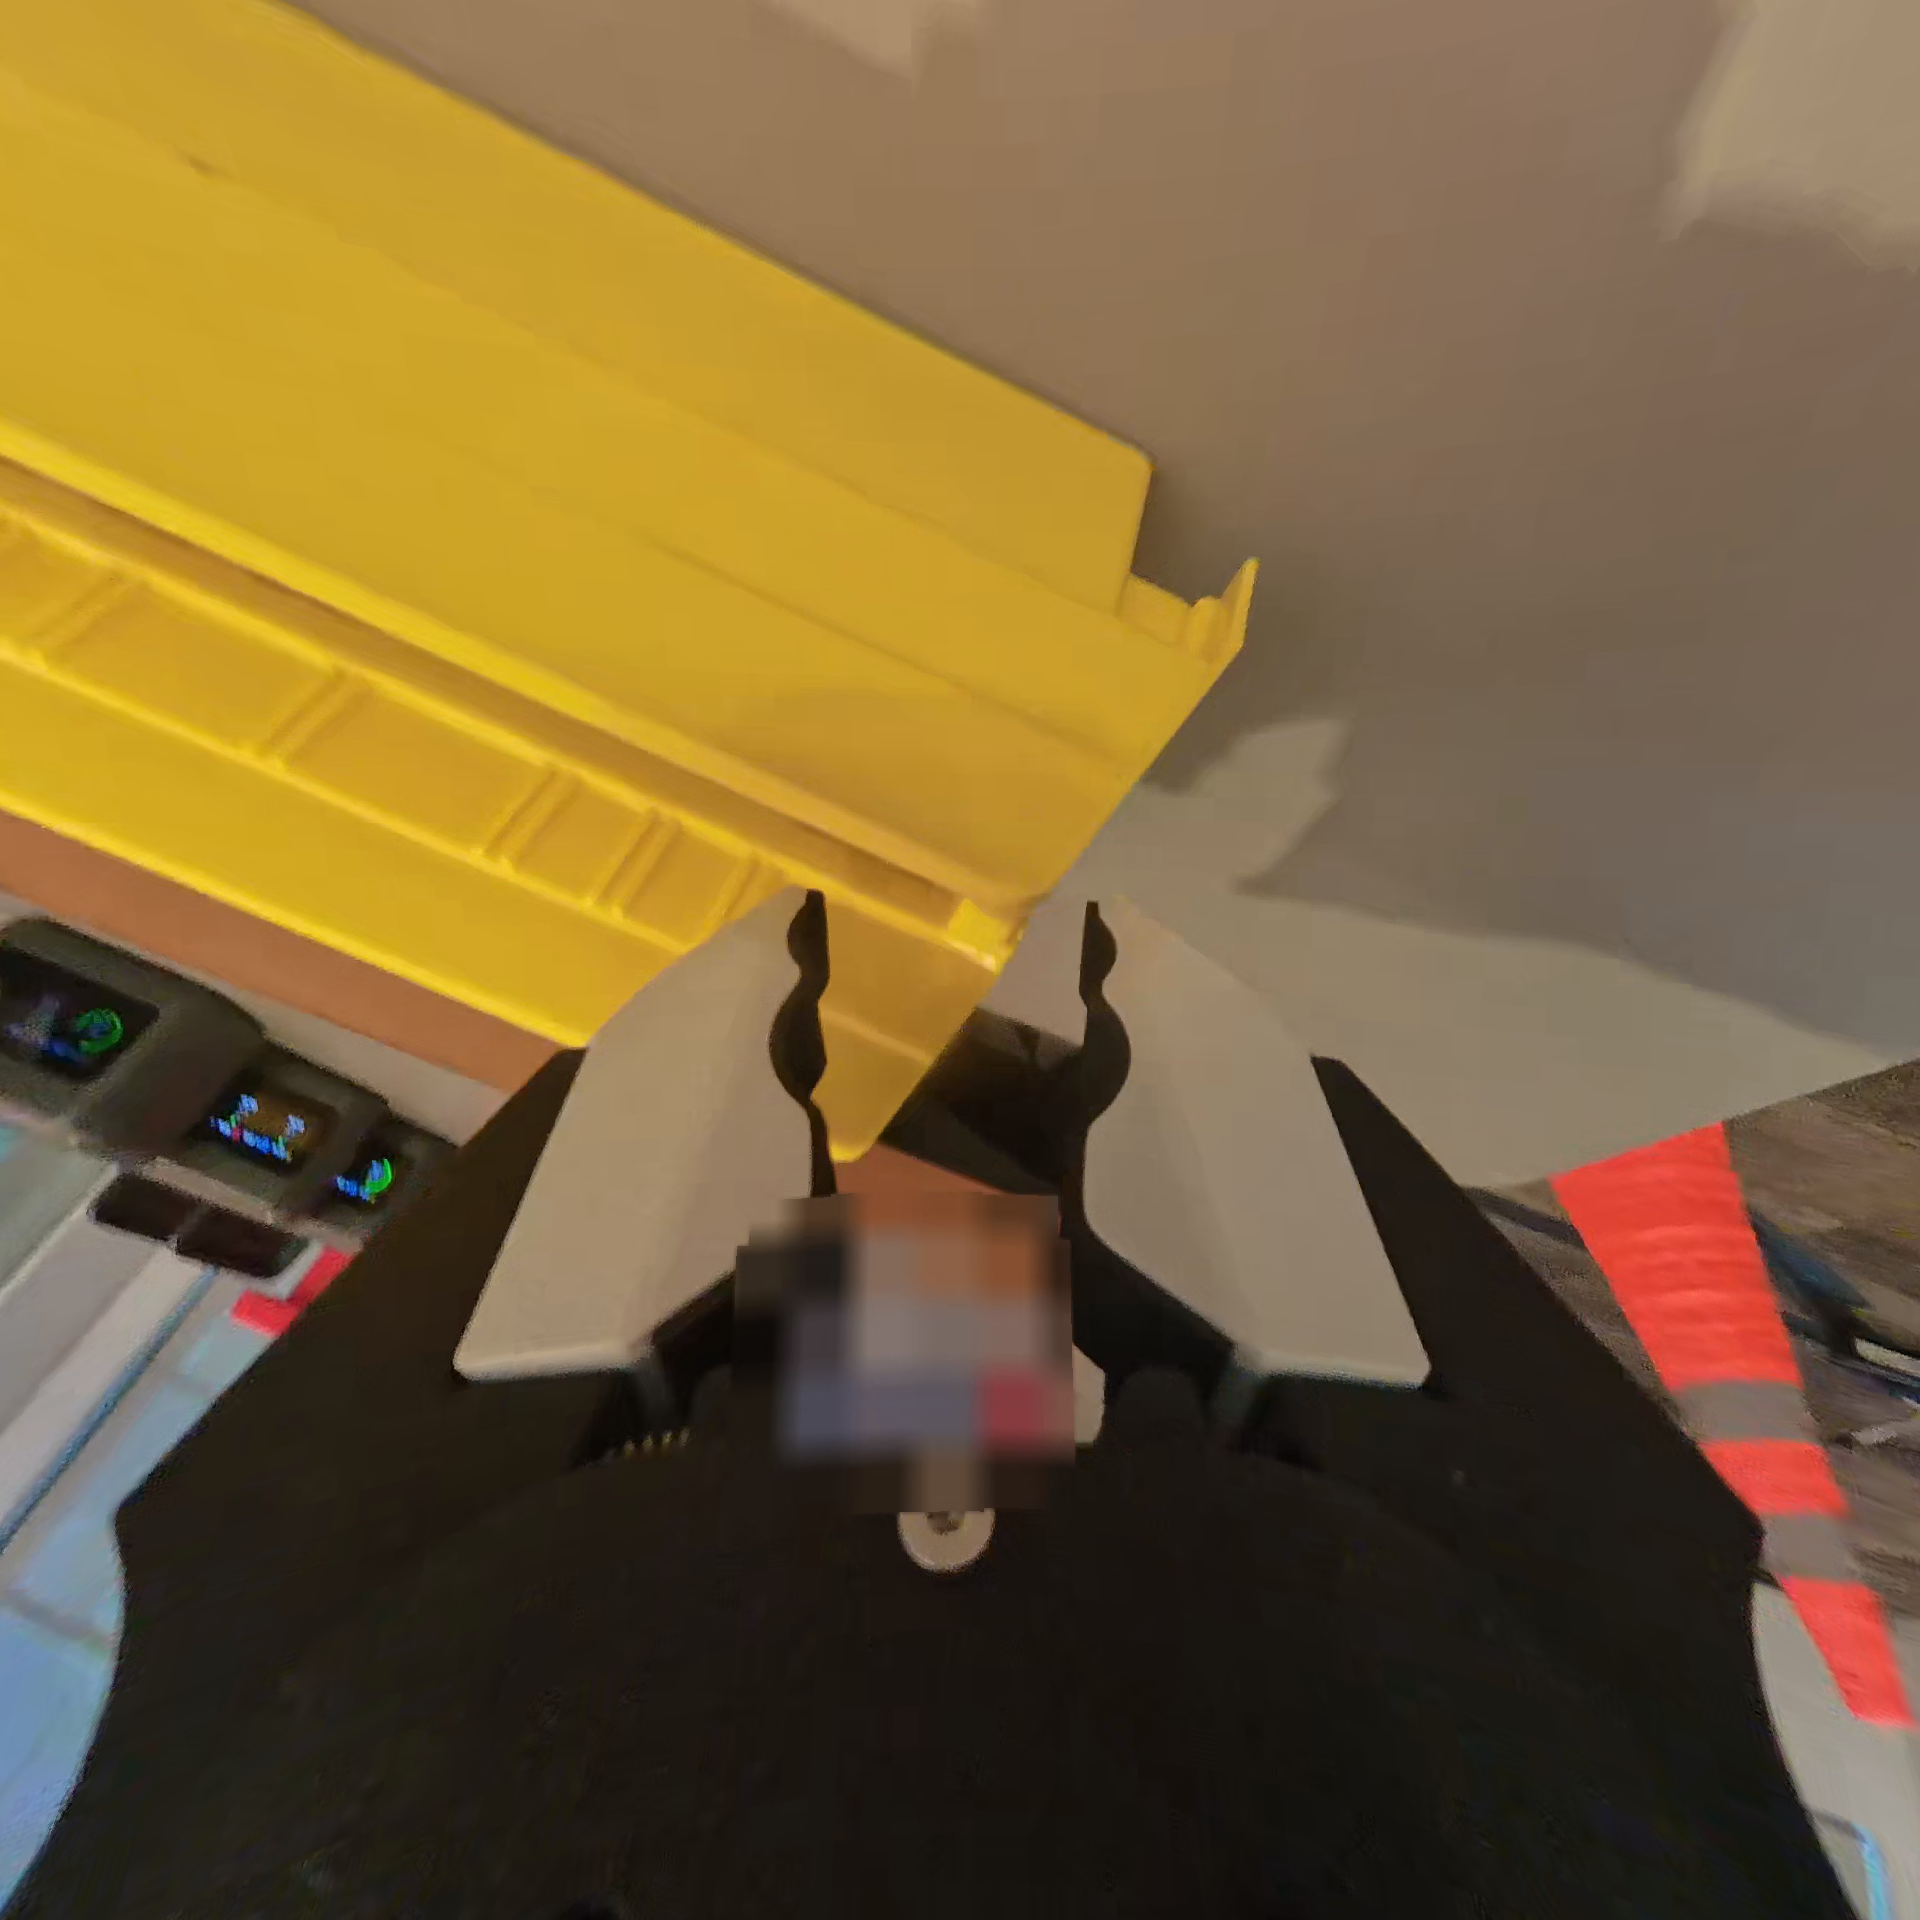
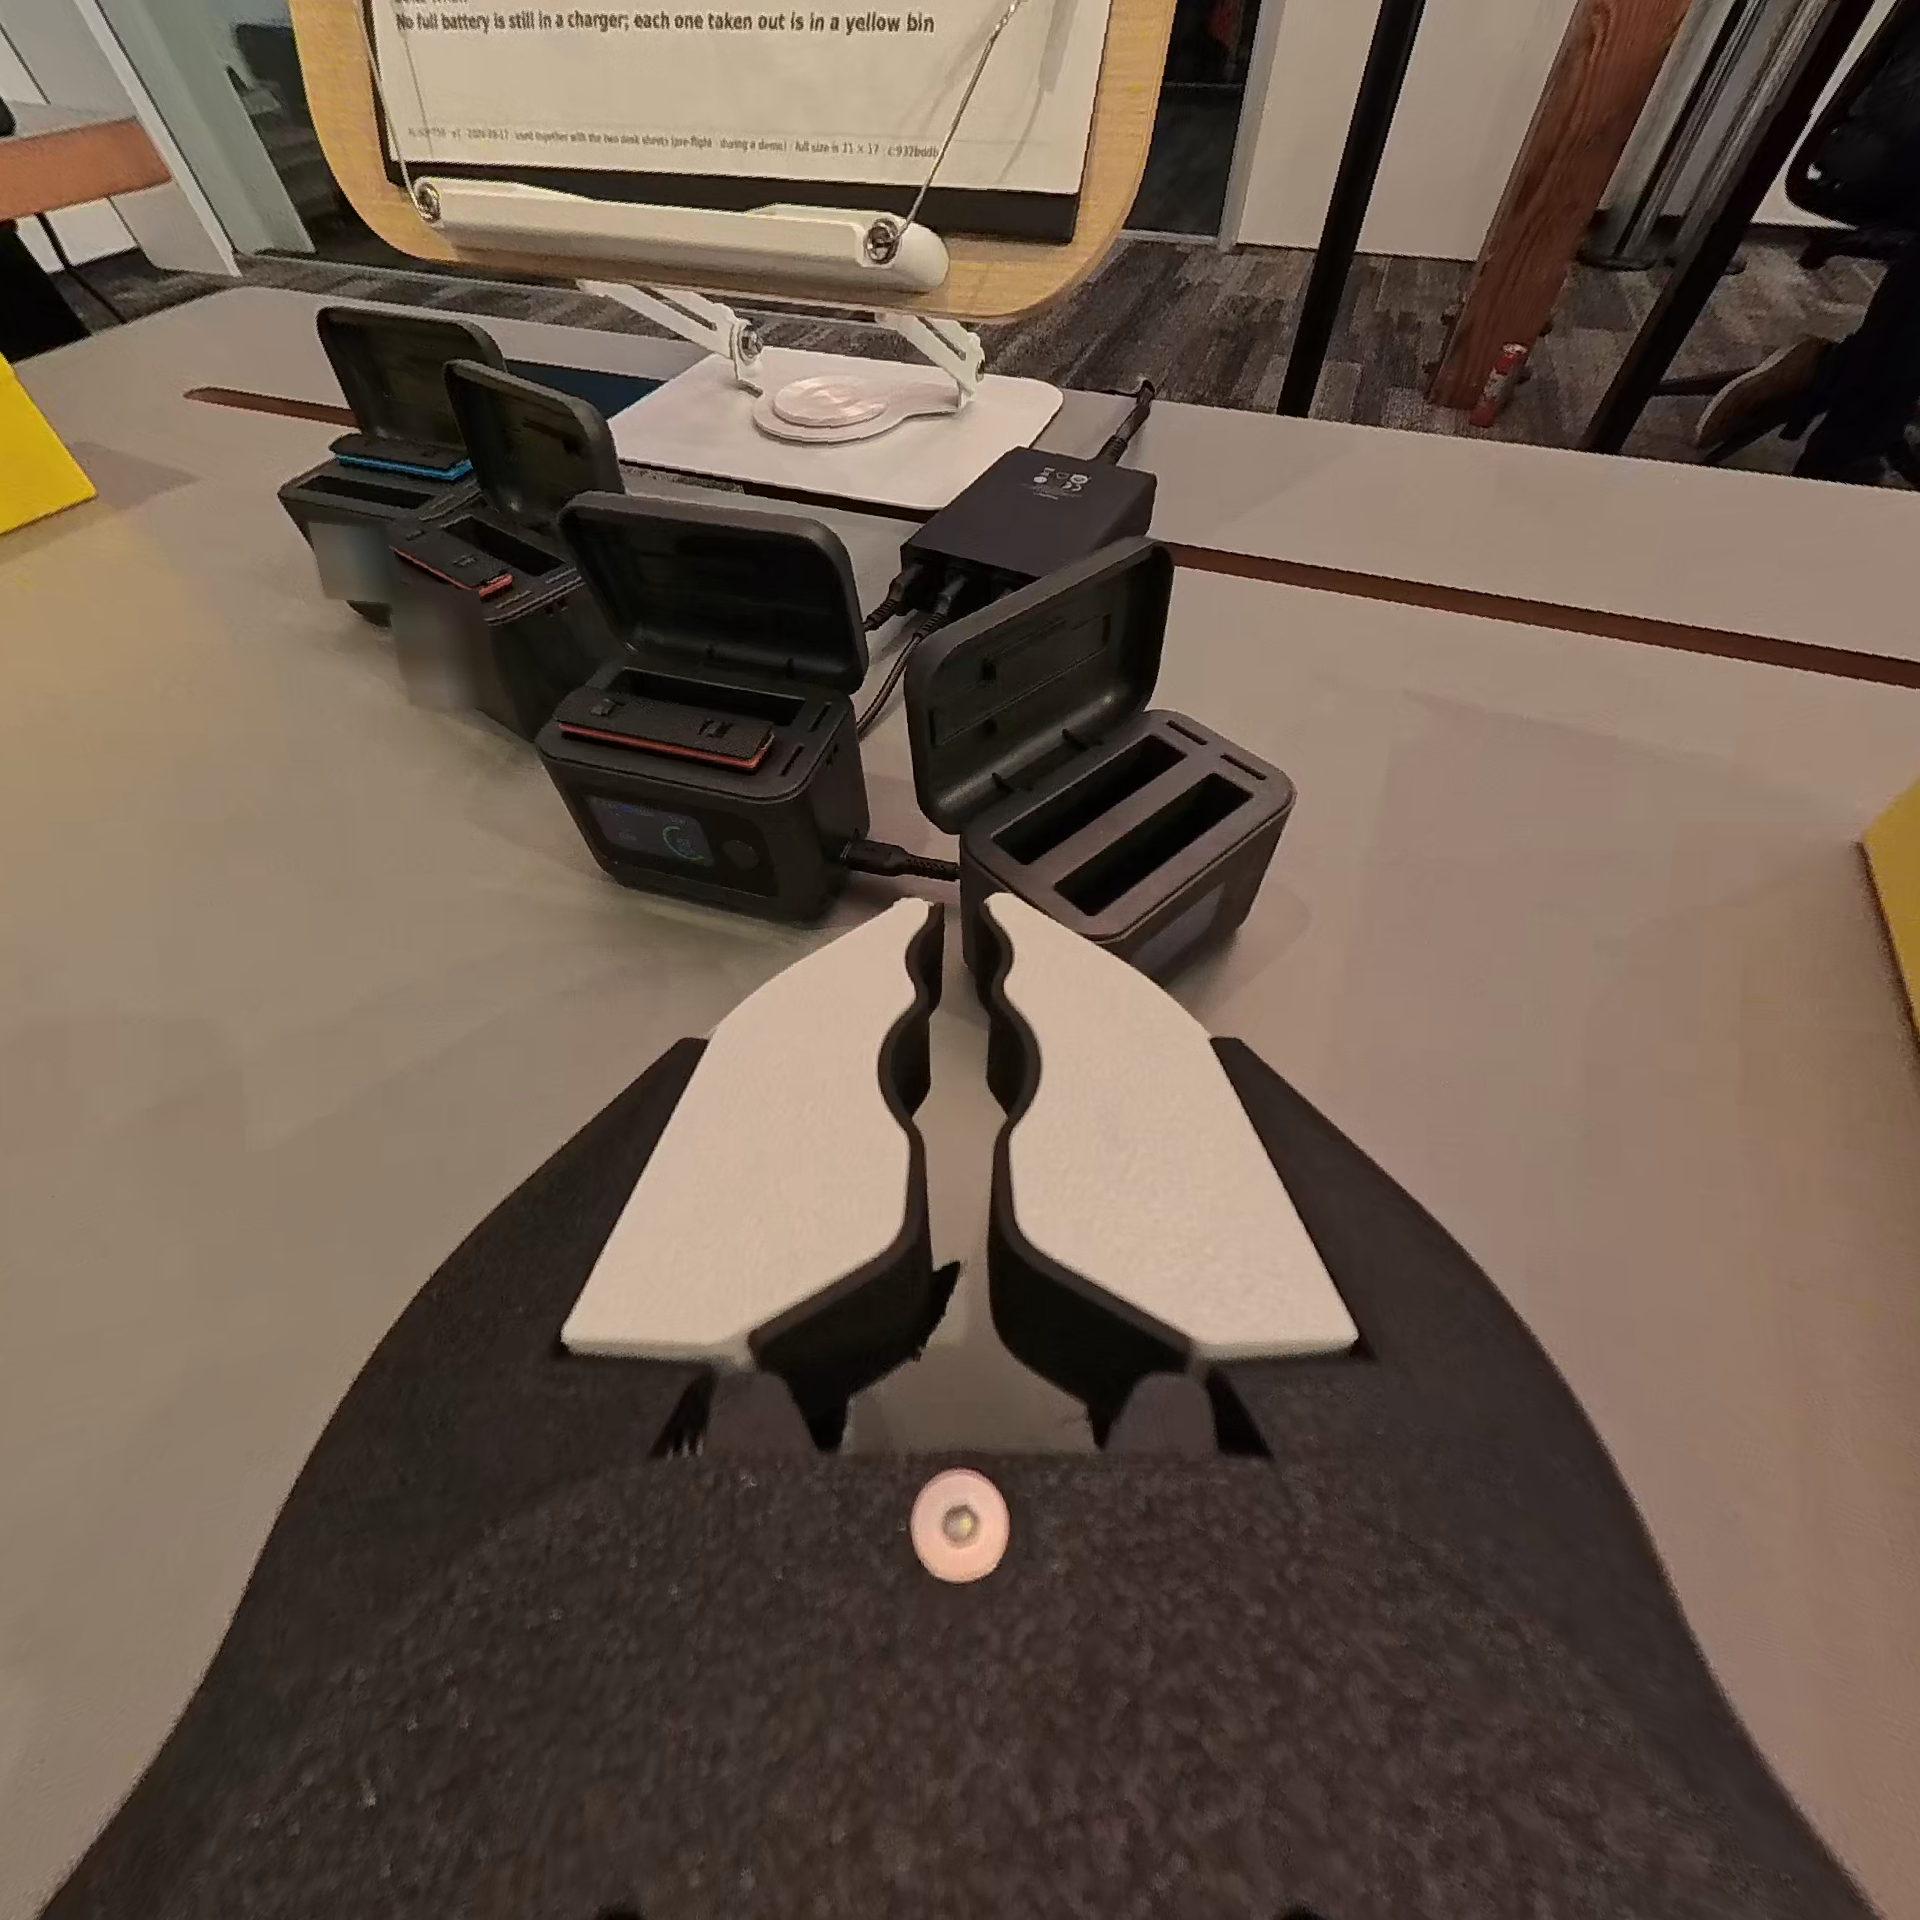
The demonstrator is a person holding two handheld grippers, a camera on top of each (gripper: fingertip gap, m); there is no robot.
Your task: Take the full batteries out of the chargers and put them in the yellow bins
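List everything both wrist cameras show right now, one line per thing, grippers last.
chargers: four, dark grey, lids open, clustered mid-table in the right wrist view
batteries: three visible, two red-edged, one blue-edged, seated in three chargers; the nearest right charger has both slots empty
power hub: one, black, behind the chargers, cables attached
yellow bin: one, fills the upper left of the blurred left wrist view
yellow edges: two, at the left and right borders of the right wrist view
sign stand: one, wood-framed on a white base, far table edge
table: one, grey
left gripper: jaws open, holding nothing
right gripper: jaws nearly closed, holding nothing
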